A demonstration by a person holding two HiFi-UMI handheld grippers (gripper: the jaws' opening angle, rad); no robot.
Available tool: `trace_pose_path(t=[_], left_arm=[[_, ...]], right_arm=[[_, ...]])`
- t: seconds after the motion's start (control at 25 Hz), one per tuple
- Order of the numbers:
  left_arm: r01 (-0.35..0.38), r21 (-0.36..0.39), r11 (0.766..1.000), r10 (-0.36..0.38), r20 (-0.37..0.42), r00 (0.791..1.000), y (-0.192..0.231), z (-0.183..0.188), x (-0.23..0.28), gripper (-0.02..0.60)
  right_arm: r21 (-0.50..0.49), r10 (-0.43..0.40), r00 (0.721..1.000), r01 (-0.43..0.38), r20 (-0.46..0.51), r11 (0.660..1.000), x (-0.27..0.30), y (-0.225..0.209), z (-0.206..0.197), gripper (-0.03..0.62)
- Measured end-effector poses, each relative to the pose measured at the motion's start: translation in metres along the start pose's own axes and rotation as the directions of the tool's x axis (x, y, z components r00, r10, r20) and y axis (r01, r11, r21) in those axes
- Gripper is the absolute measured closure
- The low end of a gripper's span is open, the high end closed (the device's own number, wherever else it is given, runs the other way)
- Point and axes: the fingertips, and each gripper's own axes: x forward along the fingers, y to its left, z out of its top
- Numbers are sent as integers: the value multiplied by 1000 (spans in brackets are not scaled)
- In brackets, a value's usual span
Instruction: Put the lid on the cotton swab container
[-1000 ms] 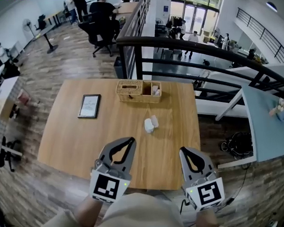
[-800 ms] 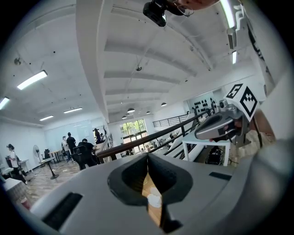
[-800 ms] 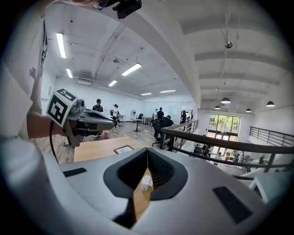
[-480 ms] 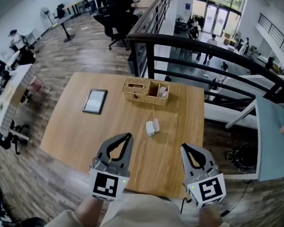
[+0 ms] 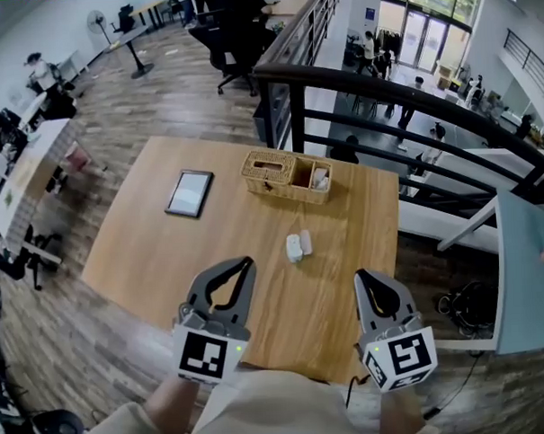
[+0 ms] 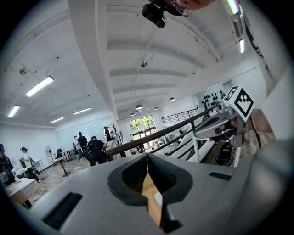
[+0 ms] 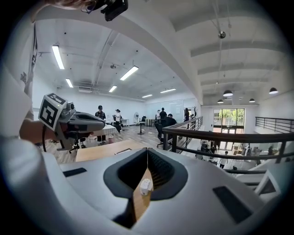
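Head view shows the person standing at the near edge of a wooden table (image 5: 148, 253), a gripper in each hand, both held over that edge and apart from everything on the table. The left gripper (image 5: 248, 260) has its two jaws brought together at the tips, leaving only the looped hollow behind them. The left gripper view confirms it: the left gripper's (image 6: 147, 156) jaws meet at the tips and nothing sits between them. The right gripper (image 5: 360, 274) looks the same, and in the right gripper view the right gripper (image 7: 147, 151) is closed tip to tip and empty. The small white shape seen through its hollow lies out on the table, not in its grasp.

The cotton swab container (image 5: 294, 248) rests near the middle of the table, well ahead of both grippers, with its lid (image 5: 306, 243) off and lying just beside it on the right. Beyond them stands a wicker basket (image 5: 268, 173), and to the left lies a dark-framed tablet (image 5: 189, 193).
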Motion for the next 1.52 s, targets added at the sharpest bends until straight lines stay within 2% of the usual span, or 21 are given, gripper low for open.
trace_pose_path(t=[0.36, 0.64, 1.0, 1.12, 1.28, 1.52], left_arm=[[10, -23, 1000, -10, 2, 1000, 24, -15, 23, 558], [35, -53, 998, -37, -28, 999, 37, -50, 57, 558], [98, -121, 988, -112, -119, 987, 32, -126, 105, 558], [123, -149, 981, -146, -155, 977, 24, -151, 116, 558], [146, -148, 978, -176, -211, 962, 17, -181, 123, 558], [176, -196, 965, -224, -253, 941, 8, -215, 132, 558]], right_arm=[[17, -35, 999, 36, -16, 999, 46, -23, -9, 566], [69, -28, 998, 32, -60, 997, 106, -41, -34, 566], [93, -9, 972, 32, -235, 995, 173, -46, -128, 566], [95, -3, 955, 33, -297, 995, 184, -45, -163, 566], [122, 5, 933, 42, -359, 992, 194, -43, -201, 566], [154, 28, 910, 39, -413, 987, 208, -47, -238, 566]])
